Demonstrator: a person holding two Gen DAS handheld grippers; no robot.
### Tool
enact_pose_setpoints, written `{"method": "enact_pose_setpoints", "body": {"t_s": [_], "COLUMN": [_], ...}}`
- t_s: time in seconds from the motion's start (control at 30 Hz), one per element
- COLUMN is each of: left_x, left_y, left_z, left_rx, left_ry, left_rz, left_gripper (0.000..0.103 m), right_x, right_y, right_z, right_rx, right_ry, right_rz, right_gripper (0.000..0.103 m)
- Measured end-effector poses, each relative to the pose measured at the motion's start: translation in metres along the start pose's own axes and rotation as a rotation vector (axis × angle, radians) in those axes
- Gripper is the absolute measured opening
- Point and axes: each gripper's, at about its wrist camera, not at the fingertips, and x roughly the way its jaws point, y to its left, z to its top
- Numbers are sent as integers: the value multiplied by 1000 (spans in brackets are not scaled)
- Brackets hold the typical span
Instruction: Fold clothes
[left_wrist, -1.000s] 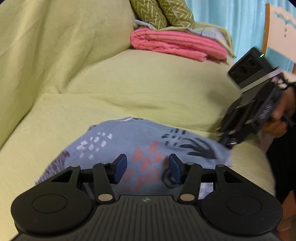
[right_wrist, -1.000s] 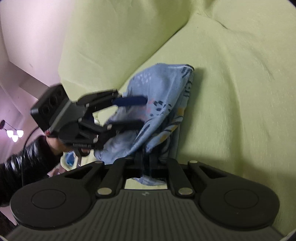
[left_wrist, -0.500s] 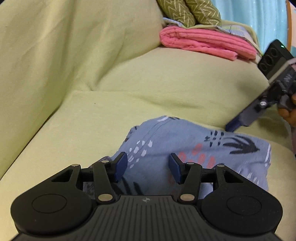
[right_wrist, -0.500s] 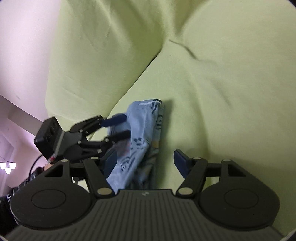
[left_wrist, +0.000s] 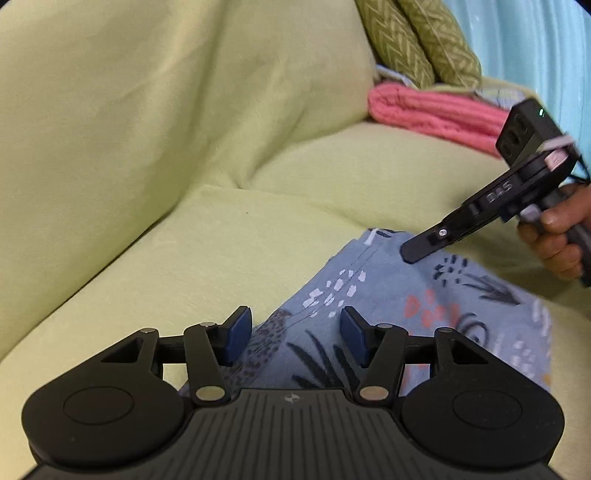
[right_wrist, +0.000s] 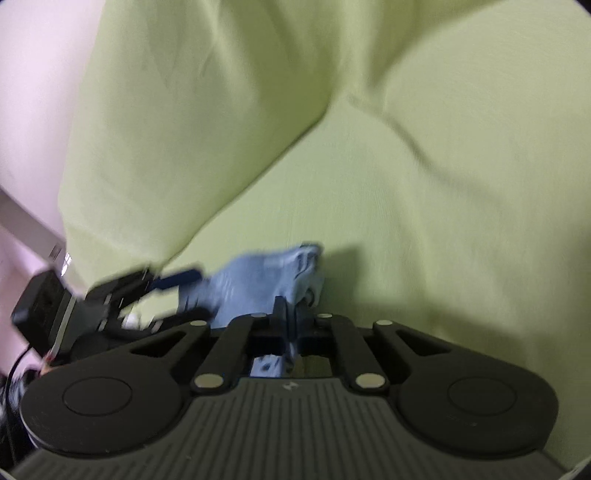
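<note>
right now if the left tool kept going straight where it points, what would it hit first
Most likely the blue patterned garment, which lies spread on the green sofa cover right ahead of the open left tool. Depth is hard to judge, but nothing else stands in that line.

Bare sofa seat (left_wrist: 332, 177) lies open; pink folded stack (left_wrist: 436, 114) and cushions (left_wrist: 417, 40) block its far end.

Garment (left_wrist: 424, 310) on sofa seat (left_wrist: 258, 236), folded towel (left_wrist: 436, 110) behind, cushions (left_wrist: 417, 40) atop
</note>
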Motion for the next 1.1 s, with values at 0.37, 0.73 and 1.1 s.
{"method": "enact_pose_setpoints", "body": {"t_s": [0.37,0.73,1.1], "left_x": [-43,-22,-71], "left_y": [50,54,84], "left_z": [-43,-58,-79], "left_rx": [-178,-204,-276], "left_ry": [9,5,-15], "left_rz": [137,21,102], "left_gripper": [53,54,46], "right_x": [-38,42,34], "right_y": [48,121,112], "right_z": [-29,-46,-37], "right_rx": [-181,-605,-557], "right_ry": [-97,17,15], "right_rz": [-120,-153,-355], "right_gripper": [25,31,25]}}
